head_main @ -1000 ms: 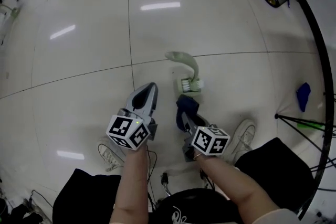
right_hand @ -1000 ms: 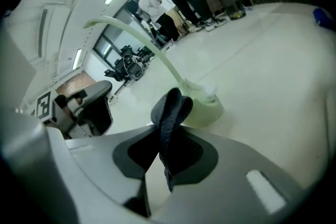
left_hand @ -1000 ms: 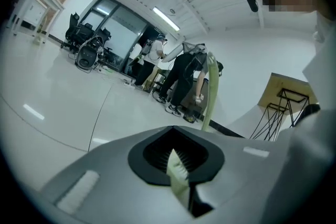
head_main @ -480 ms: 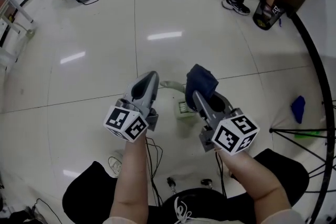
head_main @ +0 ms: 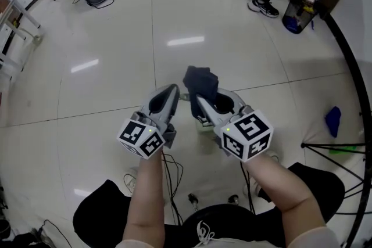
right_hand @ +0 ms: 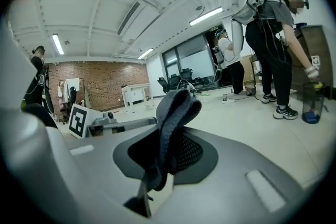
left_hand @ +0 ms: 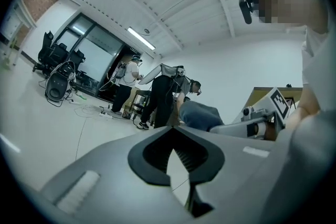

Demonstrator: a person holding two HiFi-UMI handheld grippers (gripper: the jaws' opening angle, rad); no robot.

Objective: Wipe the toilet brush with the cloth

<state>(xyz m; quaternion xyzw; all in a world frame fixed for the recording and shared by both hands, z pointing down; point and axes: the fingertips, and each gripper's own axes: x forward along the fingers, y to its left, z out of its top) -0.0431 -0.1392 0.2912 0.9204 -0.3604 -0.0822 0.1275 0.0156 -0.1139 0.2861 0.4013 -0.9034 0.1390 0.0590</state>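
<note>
1. Toilet brush (head_main: pixel 200 121), pale green plastic with white bristles: lying on the glossy tiled floor (head_main: pixel 104 96), half hidden below both tongs.
2. Pinching the dark blue cloth (head_main: pixel 201 81) in the right gripper (head_main: pixel 197 99); keeping the left gripper (head_main: pixel 171 92) narrow and empty.
3. Probably risking skidding the unheld brush while wiping.
4. Possibly losing the cloth, gripping only one fold.

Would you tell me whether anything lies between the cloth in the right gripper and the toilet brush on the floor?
Nothing visible does. The right gripper holds the cloth in the air above the toilet brush, which that gripper partly hides.
</note>
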